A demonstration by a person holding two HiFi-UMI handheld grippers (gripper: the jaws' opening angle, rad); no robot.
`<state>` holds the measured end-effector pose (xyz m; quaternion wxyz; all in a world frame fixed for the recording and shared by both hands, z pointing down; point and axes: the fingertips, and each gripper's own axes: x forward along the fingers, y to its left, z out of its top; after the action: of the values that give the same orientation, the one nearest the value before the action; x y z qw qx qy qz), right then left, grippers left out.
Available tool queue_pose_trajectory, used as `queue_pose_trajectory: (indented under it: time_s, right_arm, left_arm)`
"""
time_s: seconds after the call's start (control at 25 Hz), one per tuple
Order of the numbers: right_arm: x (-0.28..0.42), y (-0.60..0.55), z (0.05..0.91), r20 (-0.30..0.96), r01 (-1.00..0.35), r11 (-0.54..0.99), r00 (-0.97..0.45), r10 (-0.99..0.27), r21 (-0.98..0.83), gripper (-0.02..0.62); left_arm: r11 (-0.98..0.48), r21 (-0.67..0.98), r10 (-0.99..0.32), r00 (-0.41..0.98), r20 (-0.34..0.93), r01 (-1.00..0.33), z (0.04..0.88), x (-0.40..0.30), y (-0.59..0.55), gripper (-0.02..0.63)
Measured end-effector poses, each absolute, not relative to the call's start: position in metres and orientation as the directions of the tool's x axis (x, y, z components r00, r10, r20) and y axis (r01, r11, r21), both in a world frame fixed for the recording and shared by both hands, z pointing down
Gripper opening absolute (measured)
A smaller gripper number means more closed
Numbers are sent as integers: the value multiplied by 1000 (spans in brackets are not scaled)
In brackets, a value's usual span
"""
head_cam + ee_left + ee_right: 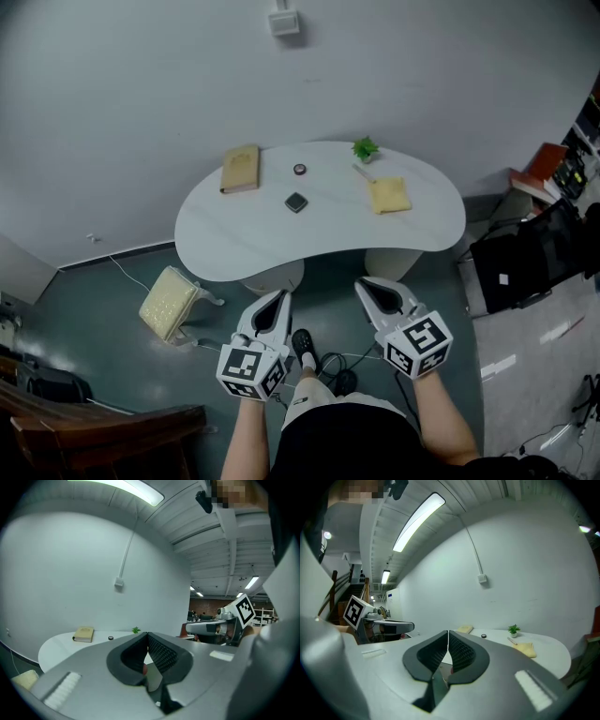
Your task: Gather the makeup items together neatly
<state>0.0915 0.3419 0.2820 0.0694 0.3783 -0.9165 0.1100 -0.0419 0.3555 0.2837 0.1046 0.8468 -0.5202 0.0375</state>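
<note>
On the white curved table [234,239] lie a tan pouch [240,169], a small round jar [300,170], a dark square compact [296,202], a thin stick [362,172] and a yellow pouch [388,195]. Both grippers hover side by side over the floor, short of the table's near edge. My left gripper [281,296] is shut and holds nothing, its tips meeting in the left gripper view [147,633]. My right gripper [364,283] is also shut and empty [448,632]. From the right gripper view the yellow pouch [527,649] and the jar [483,636] lie far ahead.
A small green plant [366,148] stands at the table's far edge. A yellow padded stool [169,302] sits on the floor to the left, a wooden chair [103,436] at the bottom left, and black equipment [516,262] to the right. Cables lie by the person's feet.
</note>
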Motion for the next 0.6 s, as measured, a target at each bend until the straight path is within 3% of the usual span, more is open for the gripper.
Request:
queue_pose_trajectory:
  time_s: [0.28,0.6]
  right_arm:
    - [68,313,290,227,-692,703,-720,-656,-164,21]
    - [32,260,295,233,-683,712,-728,-644,-166,98]
  left_arm:
    - [-452,134,-863,471,182,-882,290,-59,323,32]
    - [-495,130,-837,512,196,-859,296,-82,270,106]
